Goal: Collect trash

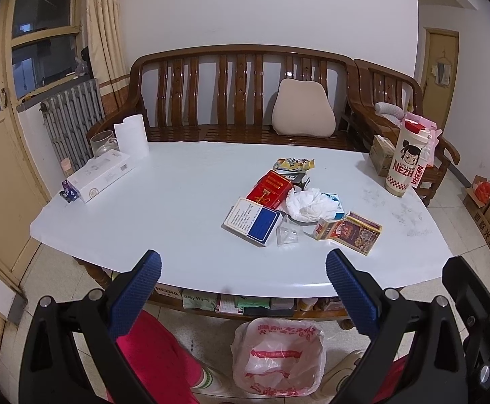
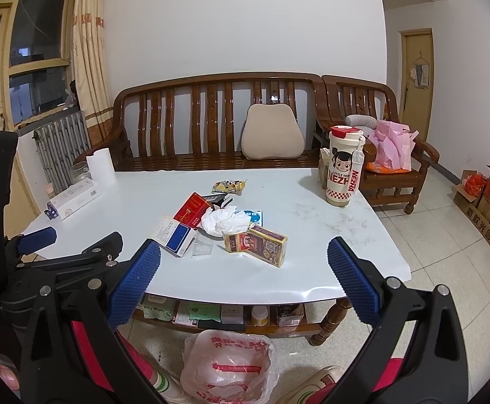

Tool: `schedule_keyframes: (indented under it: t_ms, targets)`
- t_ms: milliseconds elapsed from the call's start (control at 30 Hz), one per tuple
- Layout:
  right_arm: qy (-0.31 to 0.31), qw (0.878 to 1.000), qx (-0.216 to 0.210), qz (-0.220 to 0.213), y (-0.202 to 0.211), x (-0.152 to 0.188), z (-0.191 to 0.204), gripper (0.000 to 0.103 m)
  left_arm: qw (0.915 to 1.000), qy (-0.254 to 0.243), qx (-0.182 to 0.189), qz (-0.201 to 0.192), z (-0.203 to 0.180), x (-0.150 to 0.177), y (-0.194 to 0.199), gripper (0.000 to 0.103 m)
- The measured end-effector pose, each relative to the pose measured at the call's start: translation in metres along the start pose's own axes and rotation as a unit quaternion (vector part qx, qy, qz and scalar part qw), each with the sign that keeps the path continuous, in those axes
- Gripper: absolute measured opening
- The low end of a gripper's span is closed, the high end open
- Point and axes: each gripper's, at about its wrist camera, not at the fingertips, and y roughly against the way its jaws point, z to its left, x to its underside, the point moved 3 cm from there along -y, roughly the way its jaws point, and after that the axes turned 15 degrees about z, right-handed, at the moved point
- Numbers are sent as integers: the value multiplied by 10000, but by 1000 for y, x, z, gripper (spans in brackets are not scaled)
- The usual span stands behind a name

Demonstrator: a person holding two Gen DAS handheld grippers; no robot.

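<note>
Wooden bench (image 1: 241,101) against white wall (image 1: 245,6); window (image 1: 39,33) left.

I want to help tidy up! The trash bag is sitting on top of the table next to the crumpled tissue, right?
Not quite. The trash bag sits on the floor below the table, as the left wrist view shows. The crumpled tissue is on the table.

A white table (image 1: 177,222) carries a cluster of trash right of centre: a blue-and-white box (image 1: 253,221), a red box (image 1: 269,189), crumpled tissue (image 1: 309,204), a clear wrapper (image 1: 288,234), a brown-gold box (image 1: 347,232) and a snack wrapper (image 1: 294,164). At its left end lie a long white box (image 1: 98,175), a paper roll (image 1: 132,137) and a glass (image 1: 103,142); at the right stands a Nezha cup (image 1: 403,160). Under the near edge, a plastic bag (image 1: 277,357) sits open on the tiled floor (image 1: 447,215).
</note>
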Motion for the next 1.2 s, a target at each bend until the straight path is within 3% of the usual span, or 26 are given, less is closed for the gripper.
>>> schedule_keyframes:
  t_ms: [1200]
  targets:
    - [19, 10000, -73, 14, 4, 0, 8, 98, 10000, 5, -42, -26, 2, 1, 2, 96]
